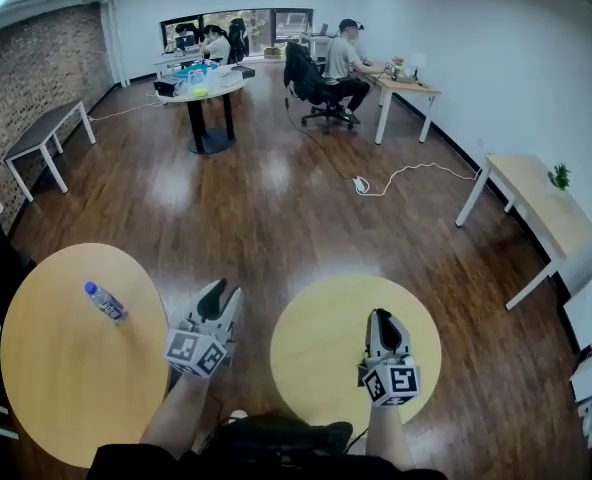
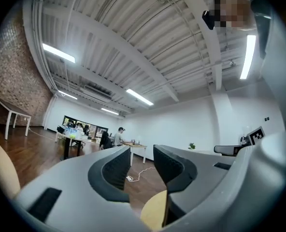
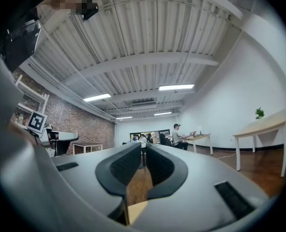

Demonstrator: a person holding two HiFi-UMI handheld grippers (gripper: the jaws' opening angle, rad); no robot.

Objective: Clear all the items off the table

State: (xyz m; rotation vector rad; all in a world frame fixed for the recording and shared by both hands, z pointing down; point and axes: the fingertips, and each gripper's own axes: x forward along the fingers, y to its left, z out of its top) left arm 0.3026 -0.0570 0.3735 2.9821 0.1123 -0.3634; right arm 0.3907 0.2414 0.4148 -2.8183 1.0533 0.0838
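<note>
Left gripper (image 1: 219, 290) is hanging over the wood floor (image 1: 276, 218) between the two round tables, jaws sitting partly apart with nothing in them. Right gripper (image 1: 381, 316) is hovering over the right round table (image 1: 316, 348), jaws pretty much closed down to a thin slit, also gripping nothing. The water bottle (image 1: 105, 301) is lying on its side on the left round table (image 1: 66, 378), off to the left of the left gripper and well apart from it, even farther from the right one.
</note>
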